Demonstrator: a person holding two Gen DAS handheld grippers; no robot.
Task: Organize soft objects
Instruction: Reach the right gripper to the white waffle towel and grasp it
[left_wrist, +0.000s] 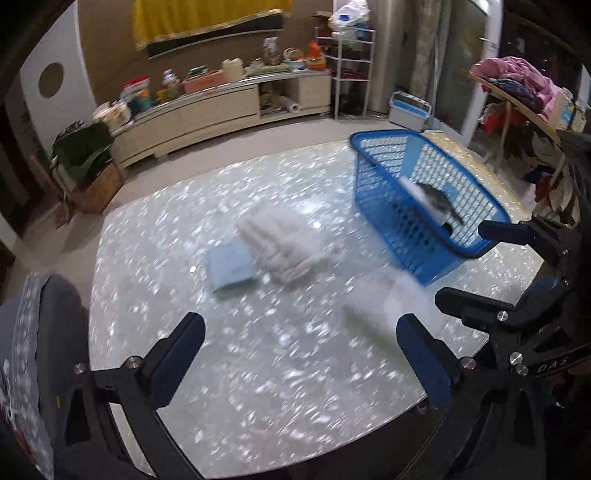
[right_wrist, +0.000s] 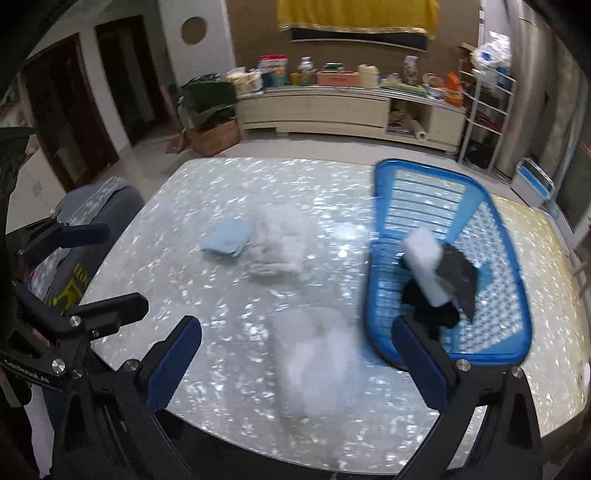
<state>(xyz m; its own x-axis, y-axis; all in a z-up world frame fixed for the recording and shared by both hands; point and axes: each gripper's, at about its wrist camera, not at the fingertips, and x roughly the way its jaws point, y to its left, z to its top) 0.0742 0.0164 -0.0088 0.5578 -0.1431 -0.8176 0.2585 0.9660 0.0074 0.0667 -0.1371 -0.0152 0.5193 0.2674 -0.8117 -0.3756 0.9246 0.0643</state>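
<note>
A blue mesh basket (left_wrist: 388, 206) (right_wrist: 373, 258) stands on the right side of the glossy table (left_wrist: 258, 387). In it lie a white cloth (right_wrist: 424, 266) and a dark cloth (right_wrist: 458, 273). At mid-table a folded light blue cloth (left_wrist: 231, 267) (right_wrist: 225, 236) lies against a folded white towel (left_wrist: 284, 247) (right_wrist: 275, 243). Another white cloth (left_wrist: 380, 295) (right_wrist: 314, 362) lies blurred near the basket's front corner. My left gripper (left_wrist: 299, 328) (right_wrist: 110, 269) is open over bare table. My right gripper (right_wrist: 297, 332) (left_wrist: 476, 264) is open above that white cloth, its pads not touching it.
A chair with a grey cover (left_wrist: 40, 332) stands at the table's left edge. Beyond the table are a long low cabinet (left_wrist: 207, 114) crowded with items, a white shelf rack (left_wrist: 351, 74), and a rack piled with clothes (left_wrist: 517, 85) at the right.
</note>
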